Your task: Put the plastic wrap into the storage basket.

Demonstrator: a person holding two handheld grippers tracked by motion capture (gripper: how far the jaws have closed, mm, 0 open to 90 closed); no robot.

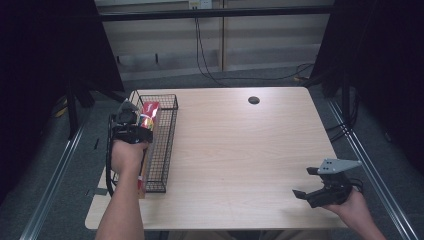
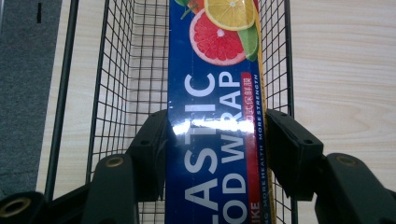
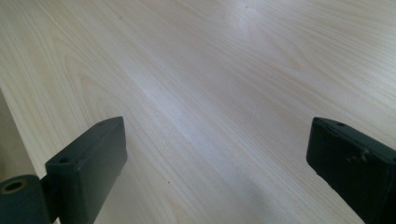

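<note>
Plastic wrap box [image 2: 212, 116] lies lengthwise over the wire basket [image 1: 167, 145] at the table's [image 1: 240, 150] left edge; left gripper [image 2: 215, 149] jaws clamped on its sides; right gripper [image 1: 312, 182] jaws wide, empty; placing step likely; next: lower, then release.

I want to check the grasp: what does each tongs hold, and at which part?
The left tongs clamp the plastic wrap box across its two long sides, over the wire basket. The right tongs are open and hold nothing.
</note>
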